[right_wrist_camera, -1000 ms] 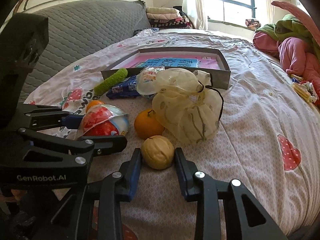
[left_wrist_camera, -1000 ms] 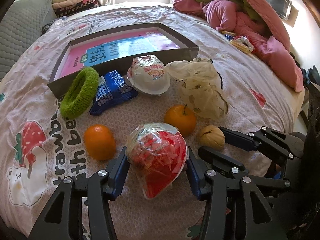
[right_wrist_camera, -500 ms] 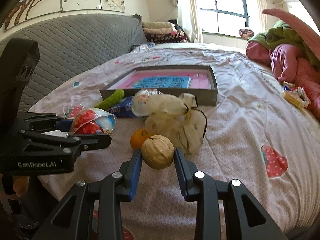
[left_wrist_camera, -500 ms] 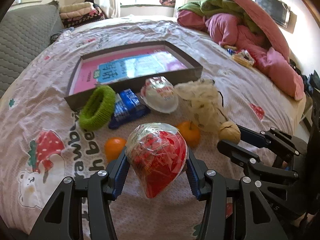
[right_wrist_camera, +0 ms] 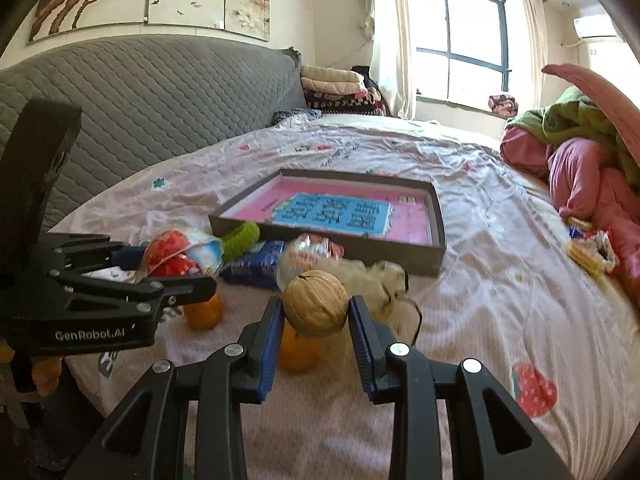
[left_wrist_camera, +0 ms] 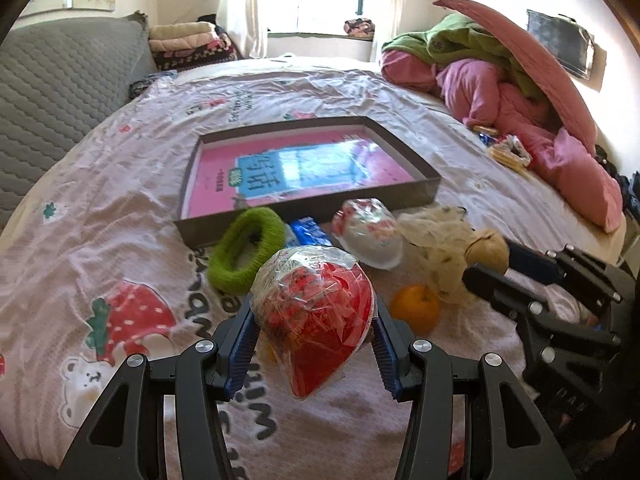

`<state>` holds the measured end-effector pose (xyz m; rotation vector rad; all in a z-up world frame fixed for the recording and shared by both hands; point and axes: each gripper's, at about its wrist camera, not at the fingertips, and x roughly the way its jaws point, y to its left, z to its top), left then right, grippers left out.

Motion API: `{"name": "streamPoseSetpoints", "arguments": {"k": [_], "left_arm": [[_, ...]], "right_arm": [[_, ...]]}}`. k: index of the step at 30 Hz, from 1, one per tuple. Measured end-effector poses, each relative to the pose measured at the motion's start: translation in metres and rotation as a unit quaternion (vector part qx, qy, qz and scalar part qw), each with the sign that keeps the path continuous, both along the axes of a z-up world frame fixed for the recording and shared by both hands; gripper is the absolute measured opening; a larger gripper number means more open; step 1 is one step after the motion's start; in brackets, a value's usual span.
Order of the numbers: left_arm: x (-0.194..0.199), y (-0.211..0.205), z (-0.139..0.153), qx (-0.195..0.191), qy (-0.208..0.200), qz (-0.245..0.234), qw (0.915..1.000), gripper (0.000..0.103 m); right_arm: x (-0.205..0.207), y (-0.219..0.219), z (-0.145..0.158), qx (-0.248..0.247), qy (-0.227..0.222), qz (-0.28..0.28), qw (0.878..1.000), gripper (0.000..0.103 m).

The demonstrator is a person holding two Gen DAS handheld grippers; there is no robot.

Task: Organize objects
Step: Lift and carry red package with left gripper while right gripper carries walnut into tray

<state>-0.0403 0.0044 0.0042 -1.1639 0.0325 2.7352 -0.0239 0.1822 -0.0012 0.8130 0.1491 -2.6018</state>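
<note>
My left gripper (left_wrist_camera: 314,340) is shut on a red snack in clear wrap (left_wrist_camera: 316,312), held above the bedsheet. From the right wrist view the same snack (right_wrist_camera: 176,254) shows at left in that gripper. A tan walnut (right_wrist_camera: 316,308) sits pinched in my right gripper (right_wrist_camera: 316,334), lifted off the bed; it also shows at right as the walnut (left_wrist_camera: 486,250). Behind lies a shallow dark box (left_wrist_camera: 420,194) with a pink and blue sheet inside, seen too as the box (right_wrist_camera: 438,236).
On the sheet in front of the box lie a green knitted ring (left_wrist_camera: 244,256), a blue packet (left_wrist_camera: 308,232), a white wrapped snack (left_wrist_camera: 370,232), a cream mesh bag (left_wrist_camera: 440,240) and oranges (left_wrist_camera: 414,308). Pink and green bedding (left_wrist_camera: 512,80) is piled at right, a grey headboard (right_wrist_camera: 140,92) at left.
Both grippers have risen off the bed with their loads. The view tilted up, so the box and window show more, and the oranges dropped lower beneath the fingers.
</note>
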Motion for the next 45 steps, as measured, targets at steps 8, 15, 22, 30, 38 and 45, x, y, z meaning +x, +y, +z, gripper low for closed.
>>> {"name": "streamPoseSetpoints", "arguments": {"k": [8, 15, 22, 30, 38, 45], "left_arm": [[-0.012, -0.013, 0.003, 0.000, 0.008, 0.018, 0.9998, 0.054], [-0.025, -0.012, 0.008, -0.003, 0.017, 0.020, 0.9996, 0.054], [-0.041, -0.011, 0.013, 0.003, 0.027, 0.027, 0.9993, 0.054], [-0.061, -0.008, 0.017, -0.002, 0.034, 0.017, 0.9993, 0.054], [-0.072, -0.008, 0.014, -0.002, 0.034, 0.018, 0.9993, 0.054], [-0.080, -0.014, 0.018, 0.004, 0.038, 0.023, 0.9990, 0.054]], "right_arm": [[-0.018, -0.006, 0.008, -0.012, 0.012, 0.009, 1.000, 0.034], [-0.027, -0.007, 0.018, -0.019, 0.027, 0.013, 0.999, 0.034], [-0.043, -0.006, 0.018, -0.019, 0.027, 0.005, 0.999, 0.034], [-0.058, -0.002, 0.017, -0.023, 0.034, 0.001, 0.999, 0.034], [-0.064, 0.000, 0.018, -0.027, 0.031, 0.005, 0.999, 0.034], [-0.072, 0.002, 0.020, -0.032, 0.030, 0.001, 0.999, 0.034]]}}
